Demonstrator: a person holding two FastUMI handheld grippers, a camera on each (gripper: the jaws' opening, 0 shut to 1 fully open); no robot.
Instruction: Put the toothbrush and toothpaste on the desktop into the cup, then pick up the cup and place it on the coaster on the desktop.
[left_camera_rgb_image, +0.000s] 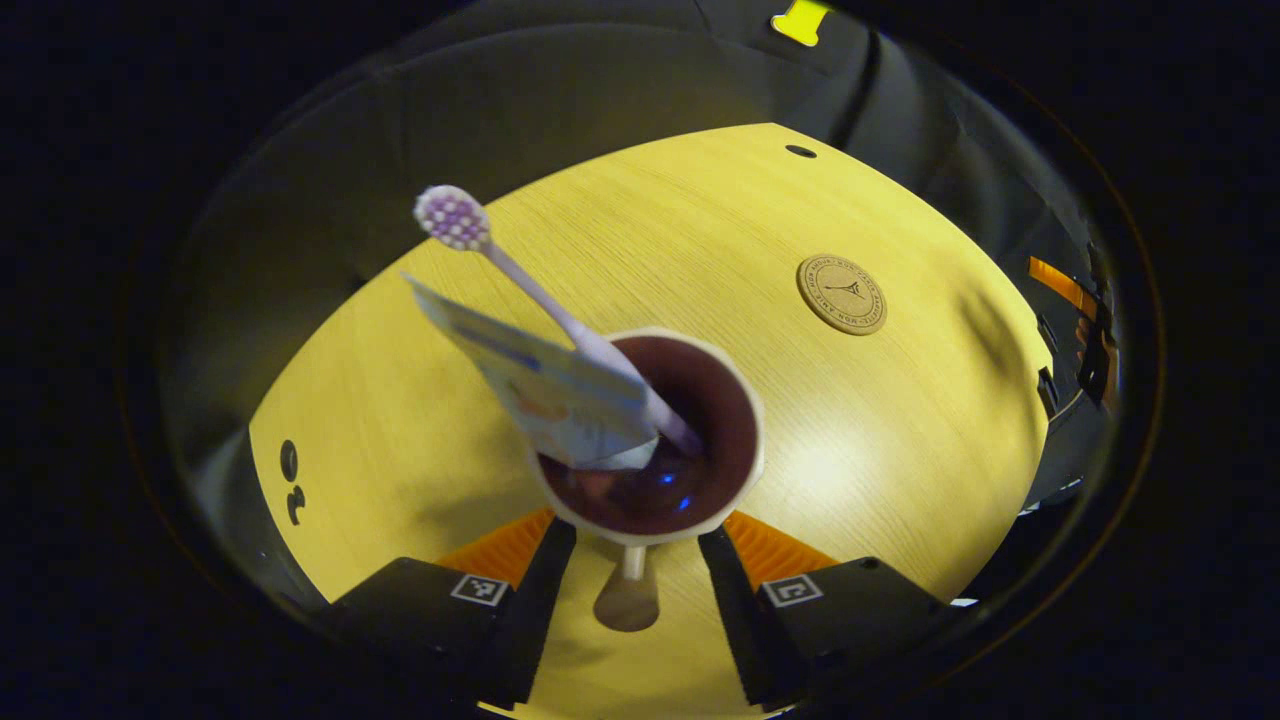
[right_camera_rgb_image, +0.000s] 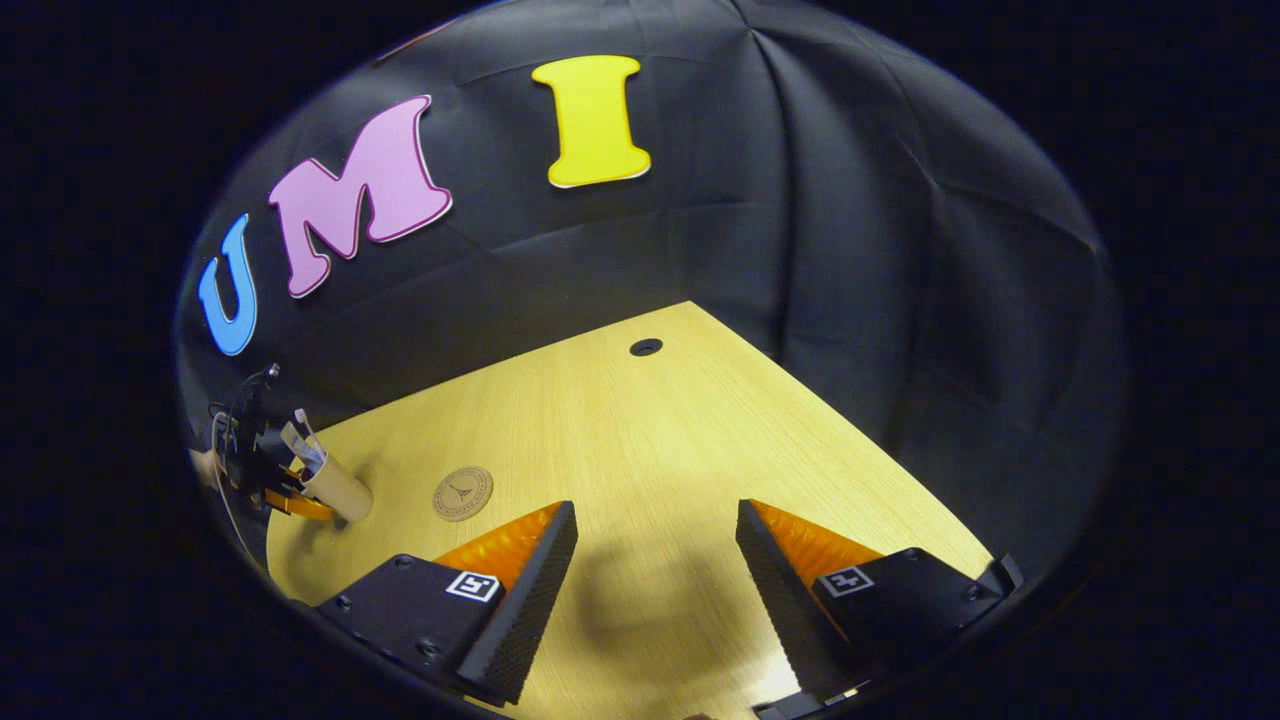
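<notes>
Wood-grain table (left_camera_rgb_image: 880, 440) lies below the cup (left_camera_rgb_image: 655, 440), which is held between the left gripper (left_camera_rgb_image: 635, 590) jaws with one toothbrush (left_camera_rgb_image: 560, 310) and one toothpaste (left_camera_rgb_image: 540, 385) inside. It should be kept level and carried ahead-right to the single coaster (left_camera_rgb_image: 842, 294). The right gripper (right_camera_rgb_image: 655, 590) jaws are spread wide, empty.

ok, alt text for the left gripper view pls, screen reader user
The left gripper holds a cup between its fingers above a wooden desktop, with a toothbrush and toothpaste tube standing tilted inside. A round coaster lies bare farther off to the right.
</notes>
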